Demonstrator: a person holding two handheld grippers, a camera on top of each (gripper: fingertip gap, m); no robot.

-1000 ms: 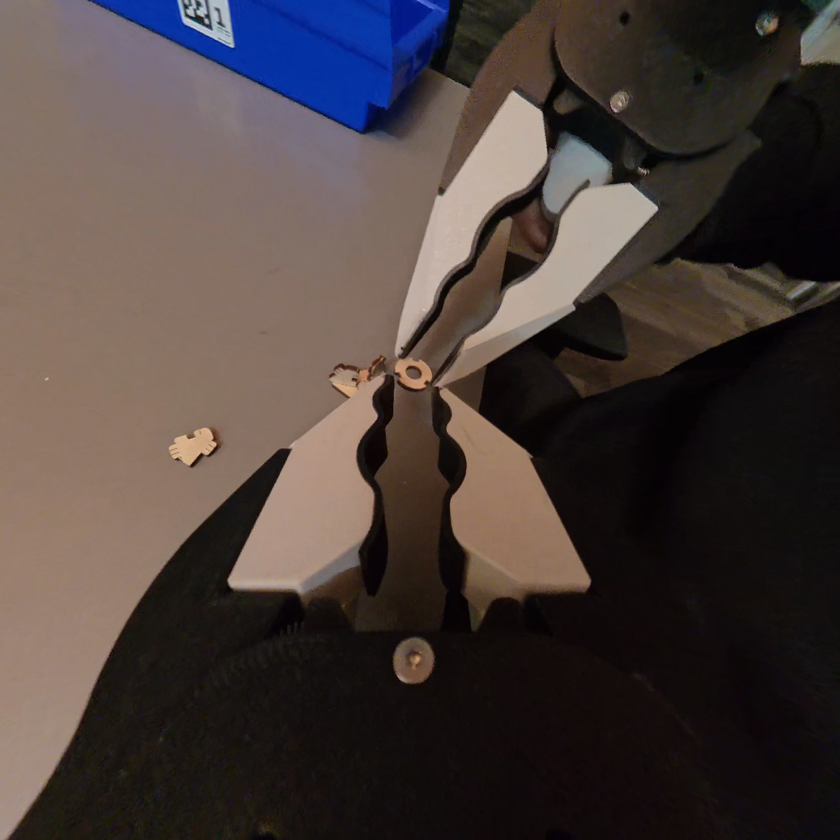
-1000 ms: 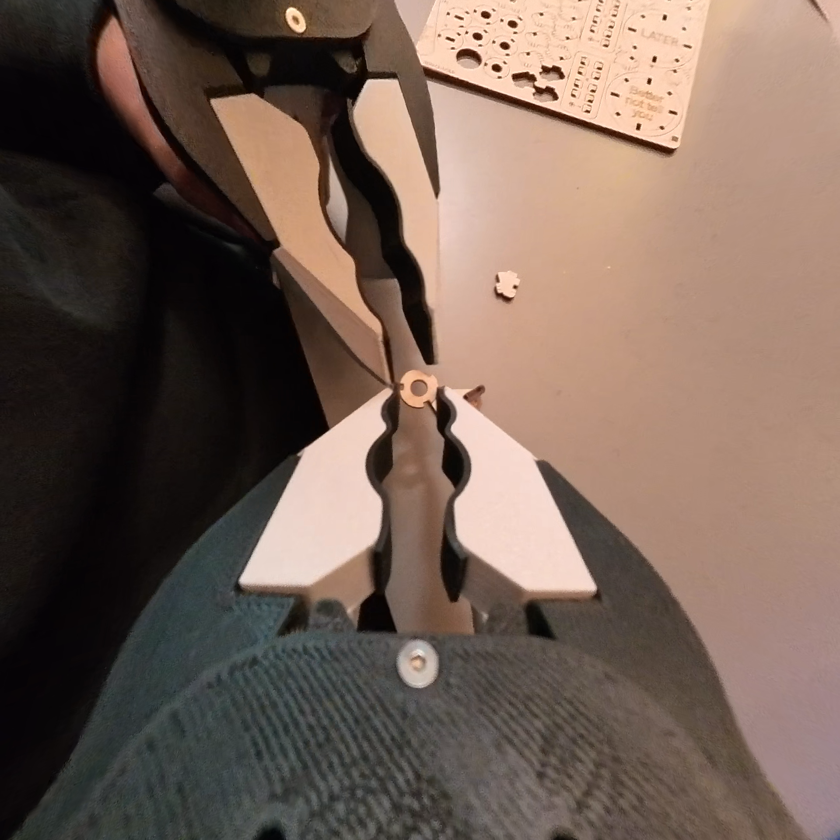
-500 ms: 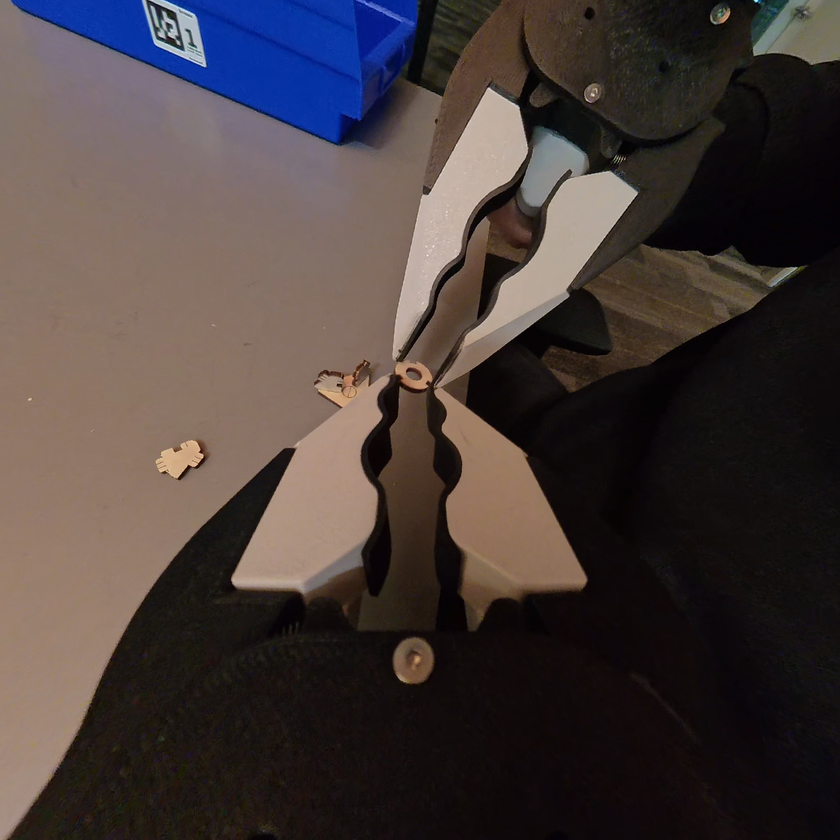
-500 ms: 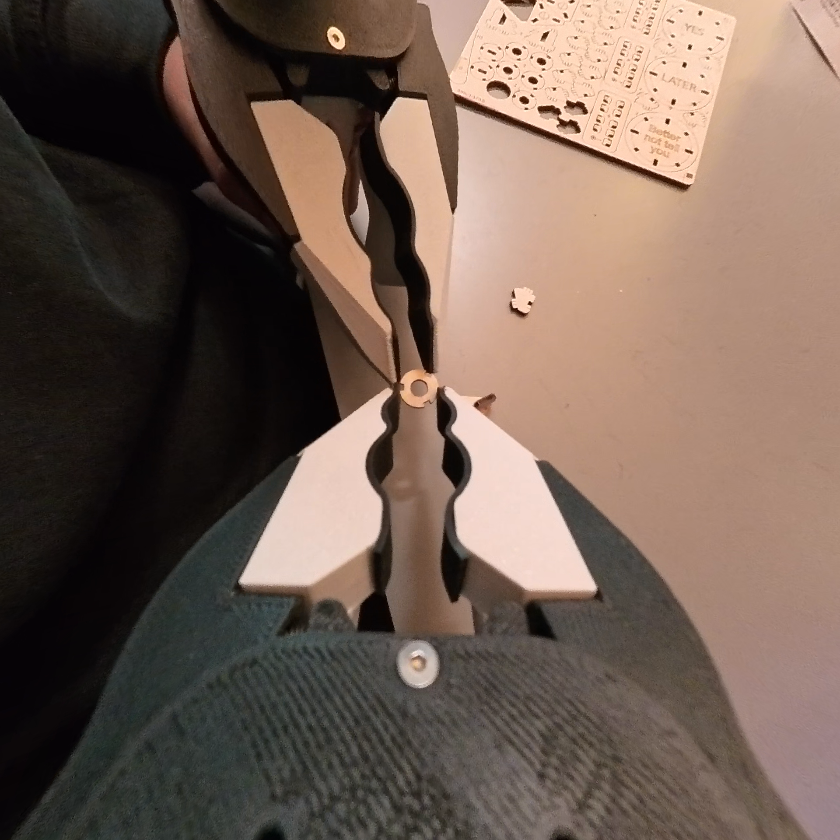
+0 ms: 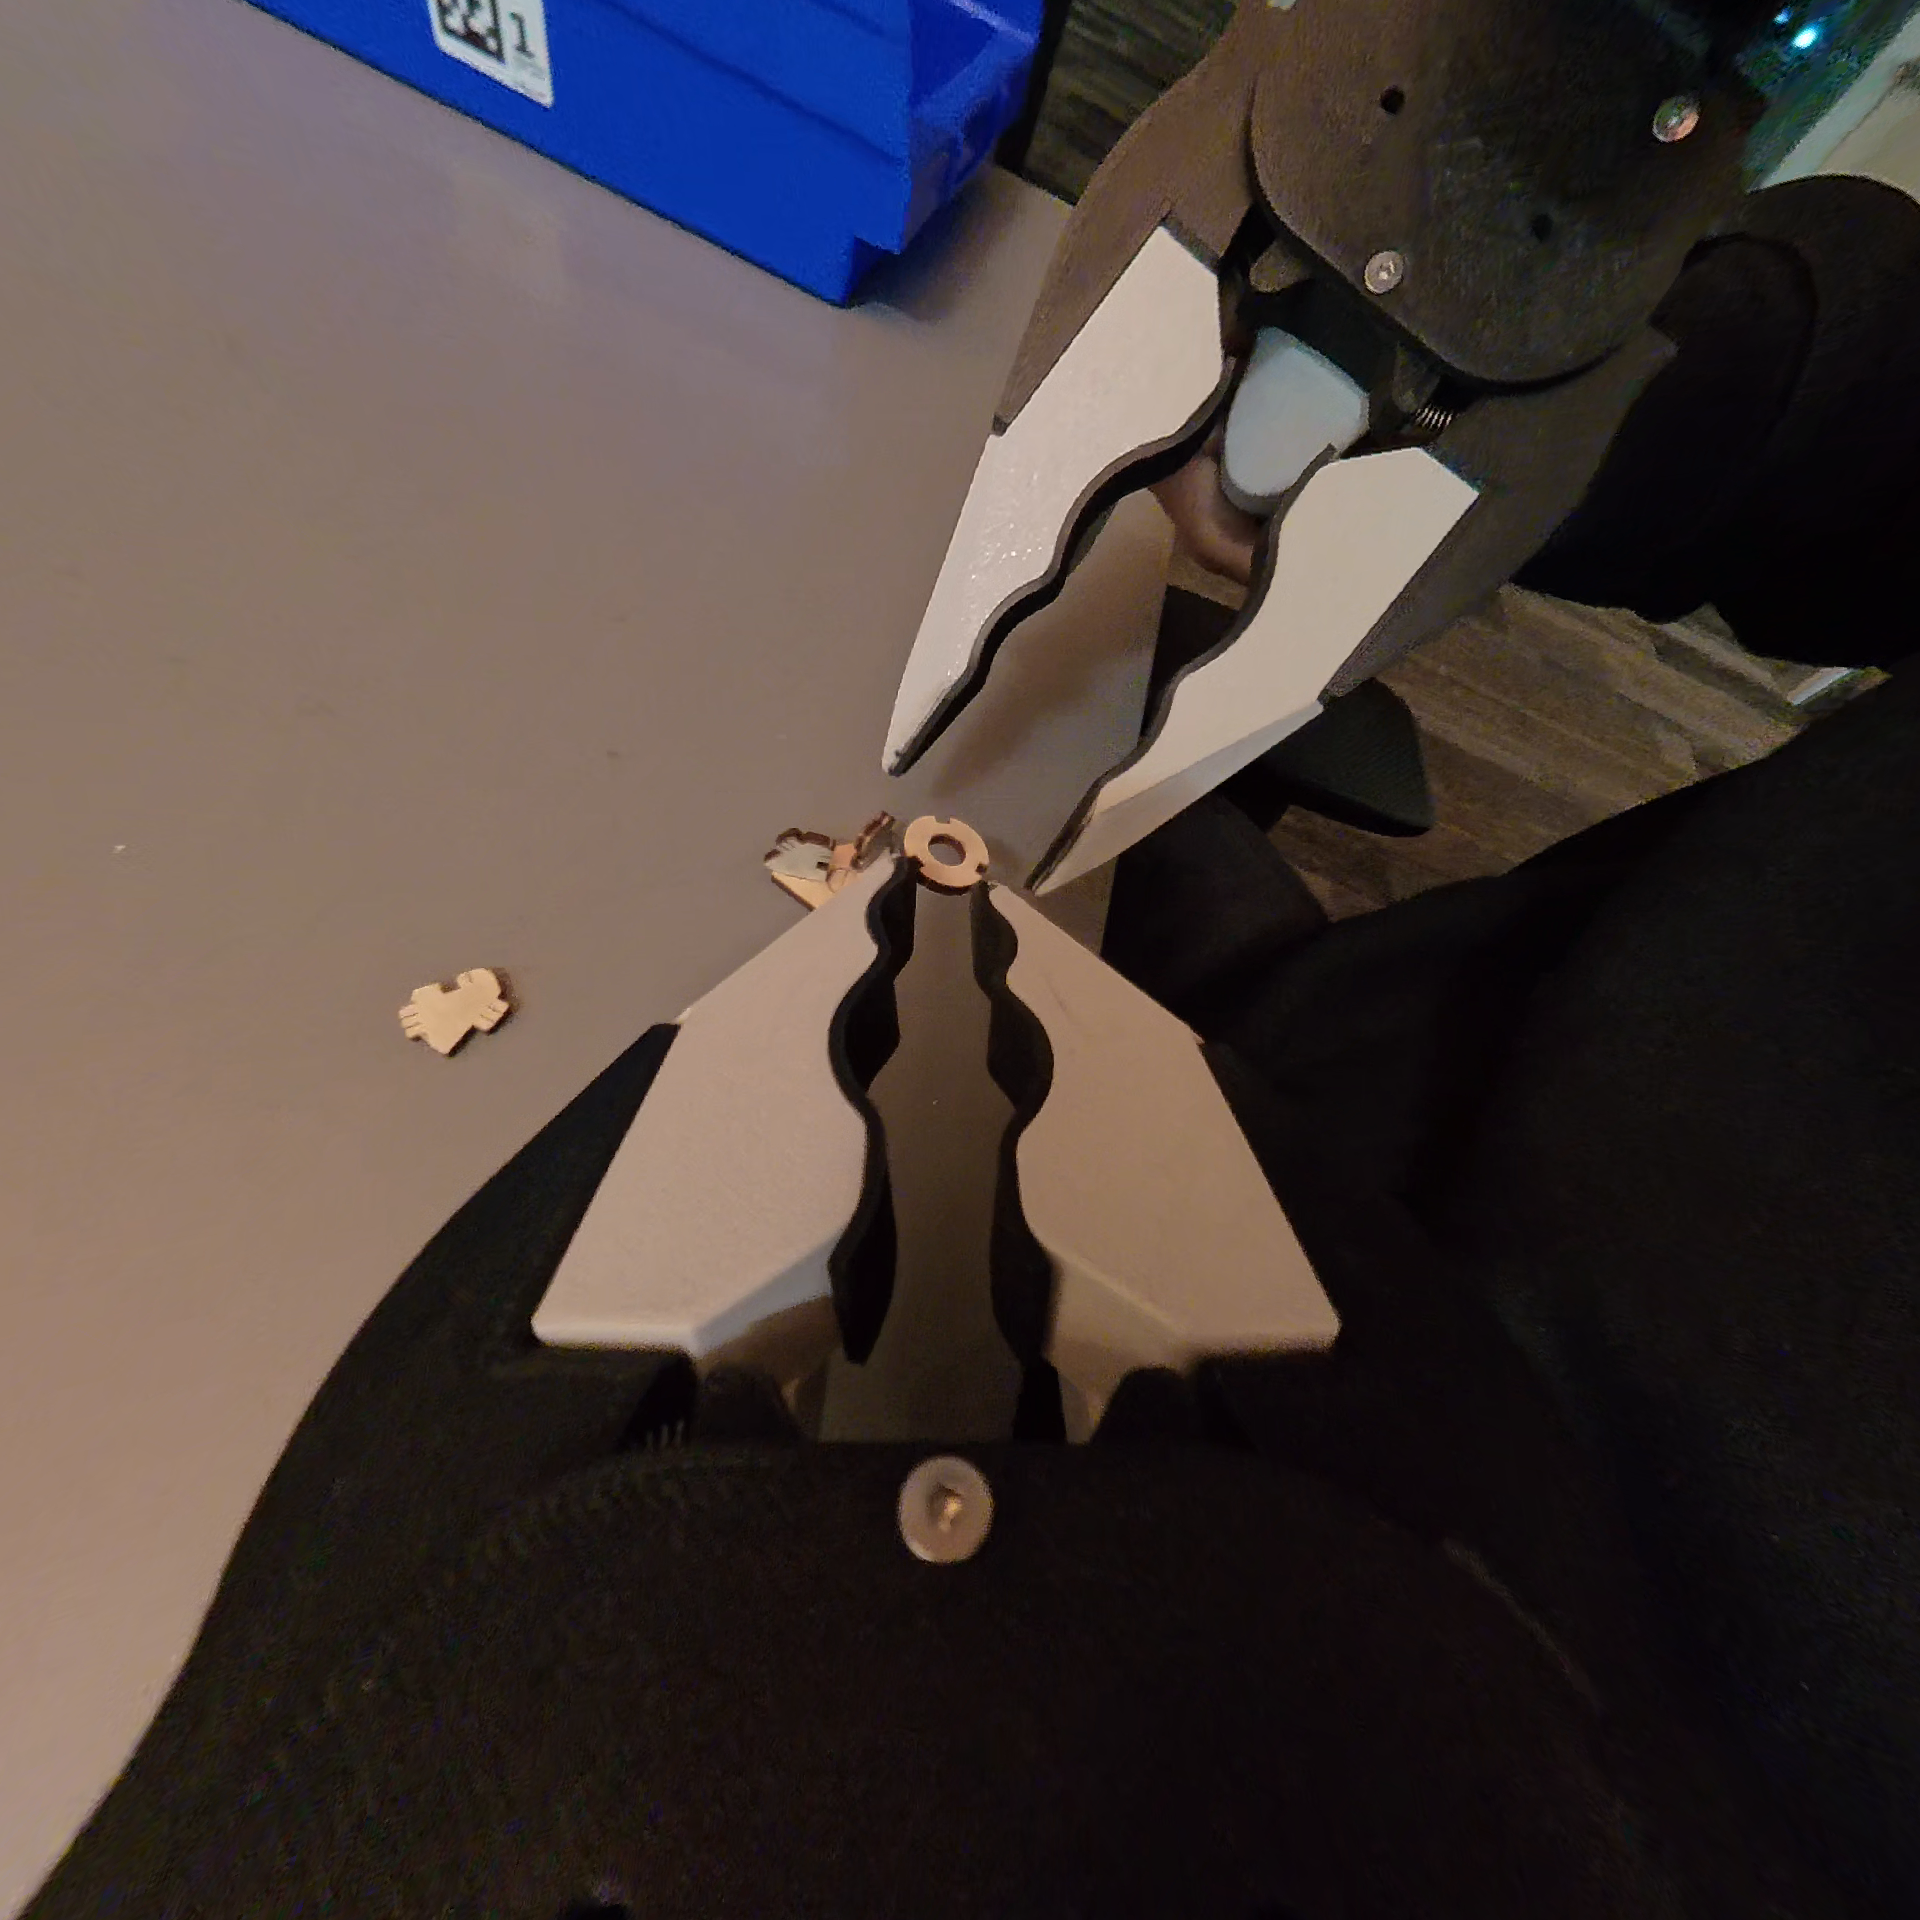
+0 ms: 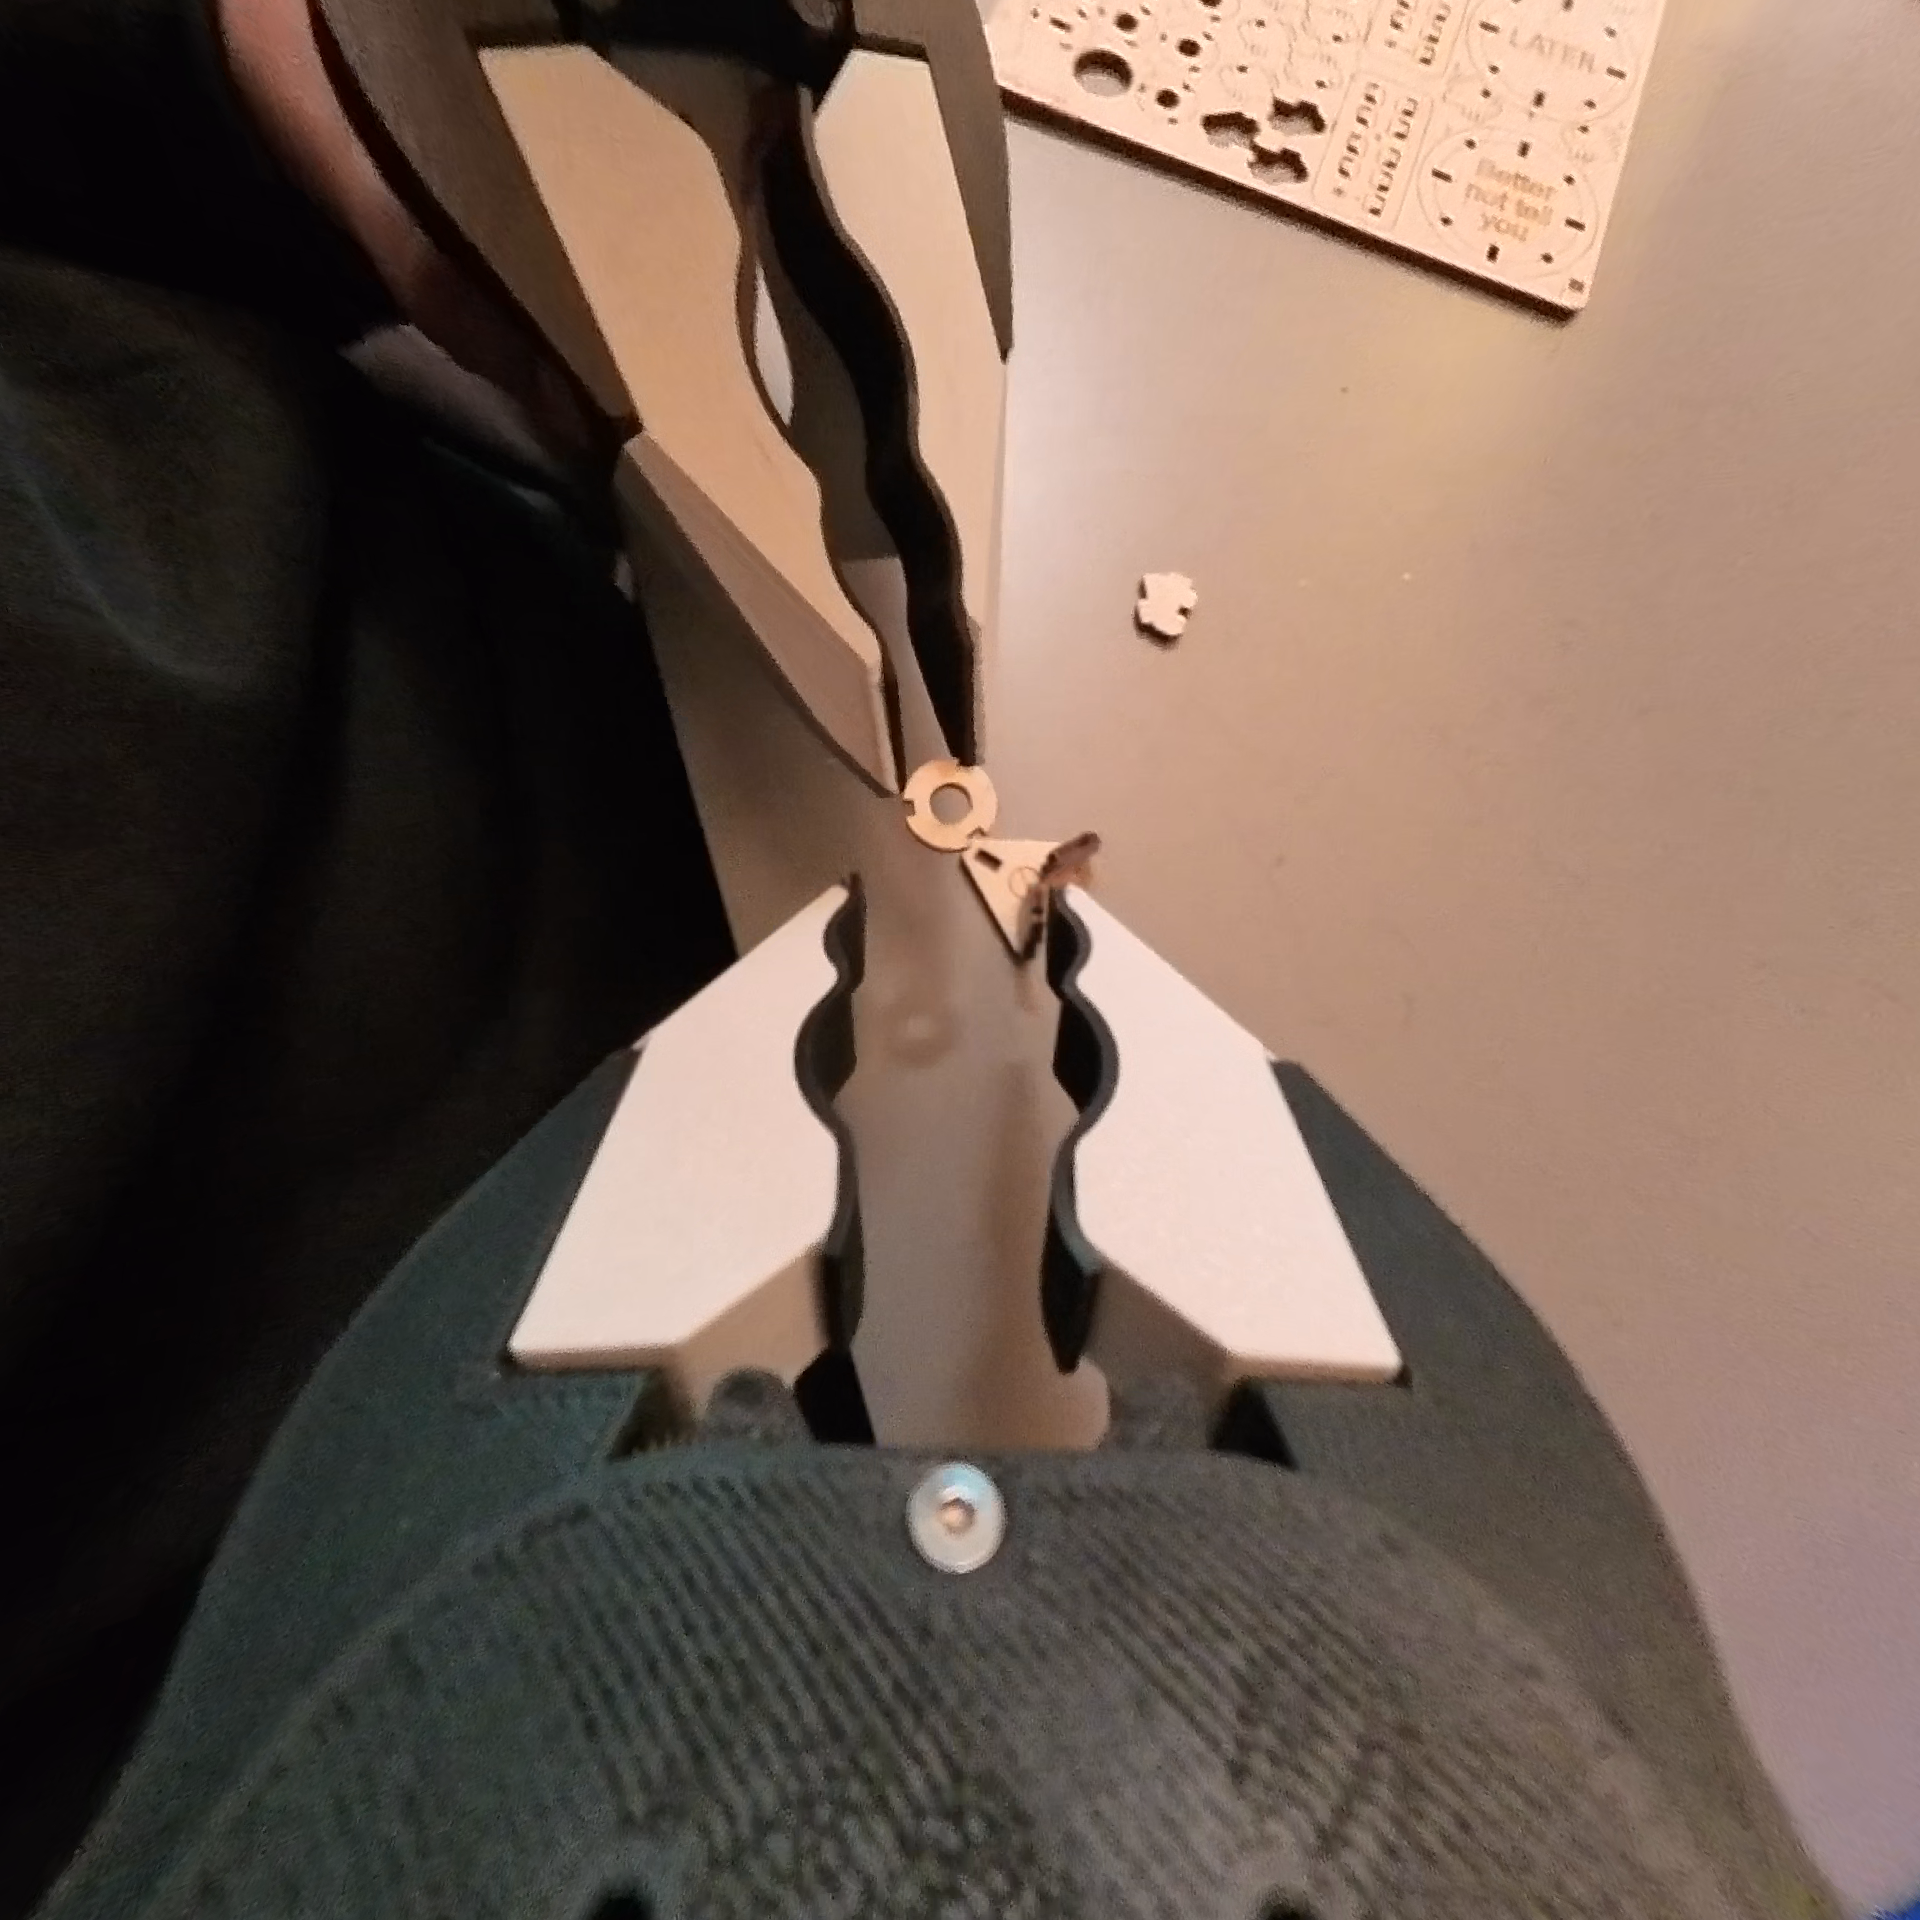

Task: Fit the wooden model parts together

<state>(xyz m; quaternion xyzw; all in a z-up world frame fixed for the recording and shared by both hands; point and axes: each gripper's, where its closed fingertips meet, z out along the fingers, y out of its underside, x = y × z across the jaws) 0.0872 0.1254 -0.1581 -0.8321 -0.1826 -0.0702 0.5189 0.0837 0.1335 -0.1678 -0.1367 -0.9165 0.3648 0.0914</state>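
Observation:
My left gripper [image 5: 943, 888] is shut on a small wooden ring [image 5: 943, 852] with a centre hole and edge notches, pinched at its very tips above the grey table [image 5: 312, 520]. The right wrist view shows the same ring [image 6: 951, 805] held by the left gripper [image 6: 932, 774], which reaches in from above. My right gripper [image 6: 958, 896] is open and empty, its tips apart just short of the ring. In the left wrist view its white fingers [image 5: 1039, 582] spread on either side of the ring without touching it.
A triangular wooden part with a small upright piece [image 6: 1013, 878] lies on the table just under the ring. A hand-shaped wooden piece [image 5: 454, 1010] lies to the left. A laser-cut wooden sheet [image 6: 1351, 125] and a blue bin [image 5: 727, 125] sit farther off. The table edge is close by. Only a small space, under 4 cm, lies between the two pairs of fingers. The hand-shaped wooden piece [image 5: 454, 1010] is about 9 cm from both grippers' fingertips. It is also in sight in the right wrist view [image 6: 1166, 601].
Both grippers pinched the ring before. The right gripper has opened and let go of it, and the left gripper has closed a little and keeps the ring.

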